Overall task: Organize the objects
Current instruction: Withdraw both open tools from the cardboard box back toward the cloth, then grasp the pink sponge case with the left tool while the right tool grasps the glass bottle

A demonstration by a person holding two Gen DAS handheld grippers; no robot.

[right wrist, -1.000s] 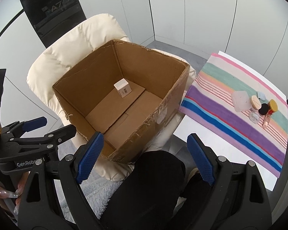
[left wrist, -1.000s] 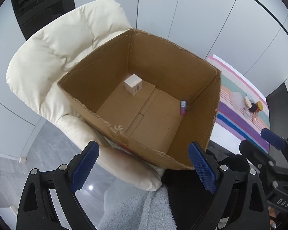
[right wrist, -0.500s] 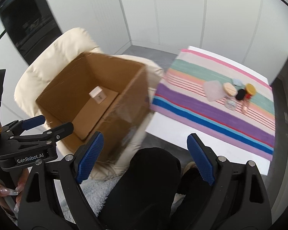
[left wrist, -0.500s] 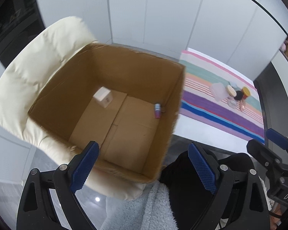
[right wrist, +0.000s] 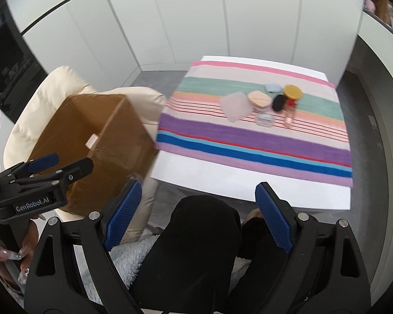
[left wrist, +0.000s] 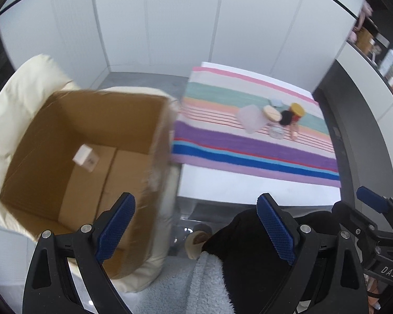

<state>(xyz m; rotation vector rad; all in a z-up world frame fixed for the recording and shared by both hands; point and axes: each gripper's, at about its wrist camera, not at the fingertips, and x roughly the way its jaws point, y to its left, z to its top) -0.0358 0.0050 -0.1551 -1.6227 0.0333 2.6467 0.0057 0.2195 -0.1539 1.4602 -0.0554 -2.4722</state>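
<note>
Here, going from the left side across, the cardboard box [left wrist: 86,157] sits on a cream chair [left wrist: 21,96] with a small white carton [left wrist: 86,157] on its floor; whether anything else lies in it cannot be told, since the near wall hides part of the floor. Just right of the chair stands a white table [right wrist: 222,178] under a striped cloth [right wrist: 262,141], and the things to sort sit clustered toward the cloth's far right: a frosted clear lid or bag [right wrist: 234,104], a beige puff [right wrist: 259,98], a pale blue pad [right wrist: 273,87], a black round piece [right wrist: 278,102], a small clear jar [right wrist: 265,119], and a gold-capped bottle [right wrist: 290,99] lying next to them.

Both claws are released and hold nothing: the left gripper [left wrist: 194,225] hangs over the gap between box and table, the right gripper [right wrist: 199,214] over the person's dark-clothed knees, well short of the cluster.

The step in hand looks like the reach to the table for the next item. To do it well, I would send the right gripper, the nearer one, and pick an item at the cluster's edge, such as the jar or the bottle, so the fingers do not knock neighbours. Come down from above with the jaws wide, straddle only one thing, and close gently; the bottle may roll, so grip across its body.
</note>
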